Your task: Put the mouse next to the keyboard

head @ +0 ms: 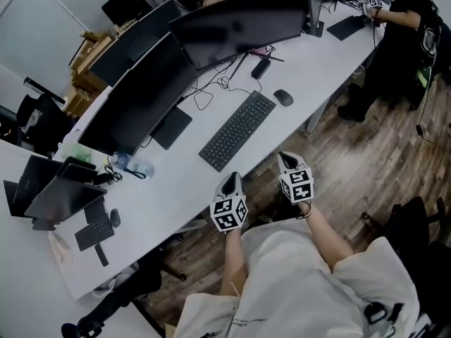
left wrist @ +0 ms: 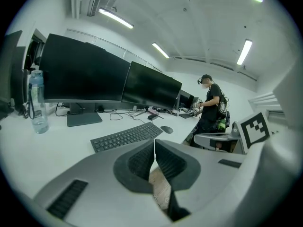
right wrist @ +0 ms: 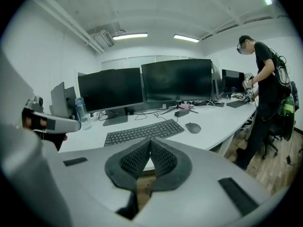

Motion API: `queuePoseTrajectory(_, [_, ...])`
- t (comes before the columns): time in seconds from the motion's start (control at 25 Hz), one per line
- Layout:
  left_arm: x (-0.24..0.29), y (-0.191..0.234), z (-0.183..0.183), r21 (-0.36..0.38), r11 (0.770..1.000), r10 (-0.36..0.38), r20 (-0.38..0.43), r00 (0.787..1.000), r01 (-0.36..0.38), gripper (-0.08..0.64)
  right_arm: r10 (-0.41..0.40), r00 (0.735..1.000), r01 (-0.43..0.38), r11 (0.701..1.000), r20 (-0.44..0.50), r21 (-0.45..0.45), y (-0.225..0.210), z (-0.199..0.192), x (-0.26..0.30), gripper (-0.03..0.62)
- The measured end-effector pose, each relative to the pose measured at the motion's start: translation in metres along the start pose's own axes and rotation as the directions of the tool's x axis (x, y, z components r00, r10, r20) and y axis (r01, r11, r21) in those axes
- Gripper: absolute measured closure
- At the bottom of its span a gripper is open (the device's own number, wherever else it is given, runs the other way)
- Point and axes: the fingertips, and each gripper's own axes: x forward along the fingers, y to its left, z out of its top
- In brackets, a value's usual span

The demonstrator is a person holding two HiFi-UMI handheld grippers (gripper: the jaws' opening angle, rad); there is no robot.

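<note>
A dark mouse (head: 283, 97) (right wrist: 193, 127) (left wrist: 166, 129) lies on the white desk (head: 176, 182), just right of the black keyboard (head: 237, 130) (right wrist: 143, 131) (left wrist: 126, 136), a small gap between them. Both grippers hang off the desk's near edge, over the wooden floor. My left gripper (head: 232, 183) (left wrist: 155, 148) is shut with nothing in it. My right gripper (head: 286, 162) (right wrist: 150, 147) is shut too, pads together and empty. Neither touches the mouse or keyboard.
Two large monitors (head: 141, 94) stand behind the keyboard, with cables and a small black box (head: 260, 67) near them. A water bottle (head: 134, 166) sits at the left, by a laptop (head: 49, 189). Another person (head: 405, 27) stands at the desk's far right end.
</note>
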Motion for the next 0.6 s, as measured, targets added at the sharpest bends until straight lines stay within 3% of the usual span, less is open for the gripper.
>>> queuePoseTrajectory(0.6, [-0.021,0.012,0.001,-0.005,0.998,0.059,0.026,0.998,-0.058,0.537,0.049,0.999,-0.049,0.999,0.008,0.003,0.015,-0.001,-0.003,0.589])
